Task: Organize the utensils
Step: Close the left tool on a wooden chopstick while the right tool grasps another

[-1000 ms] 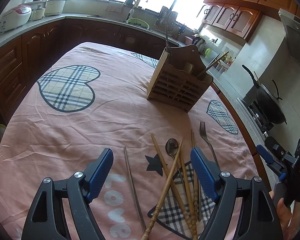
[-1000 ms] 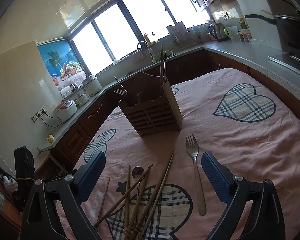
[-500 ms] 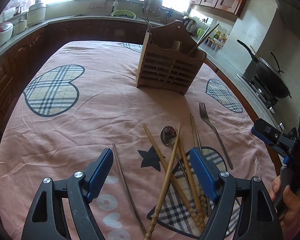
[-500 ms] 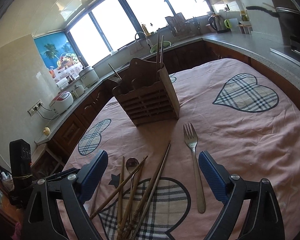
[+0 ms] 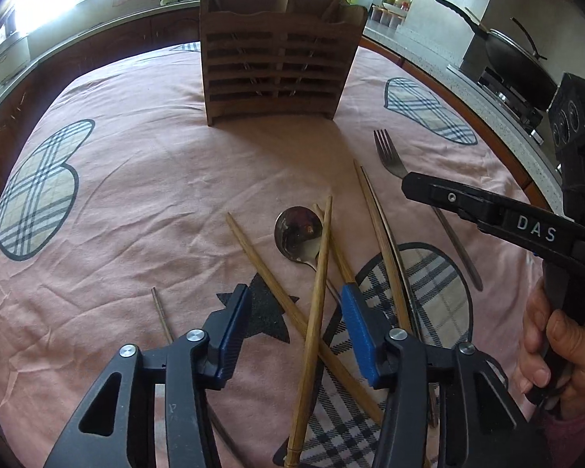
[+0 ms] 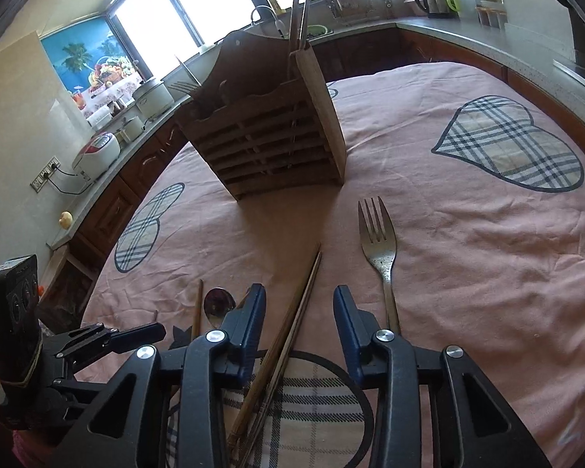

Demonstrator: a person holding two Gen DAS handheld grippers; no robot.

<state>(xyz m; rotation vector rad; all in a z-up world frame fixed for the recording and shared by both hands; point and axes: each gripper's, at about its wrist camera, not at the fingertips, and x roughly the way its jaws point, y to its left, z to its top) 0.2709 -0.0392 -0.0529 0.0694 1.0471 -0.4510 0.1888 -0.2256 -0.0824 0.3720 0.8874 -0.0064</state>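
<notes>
Between the open right hand-held gripper (image 6: 298,316) fingers, chopsticks (image 6: 292,323).

A slatted utensil holder (image 5: 279,56) is set upright at the far side of the worktop (image 5: 136,195), with utensils standing in it. Nearer, a spoon (image 5: 298,230) is laid among crossed chopsticks (image 5: 318,273). A fork (image 6: 378,245) is placed to their right, tines toward the holder. A single thin stick (image 5: 162,314) is left apart on the left.

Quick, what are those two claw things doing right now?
Left gripper: open, holding nothing, over crossed chopsticks.
Right gripper: open, holding nothing, straddling dark chopsticks.
</notes>
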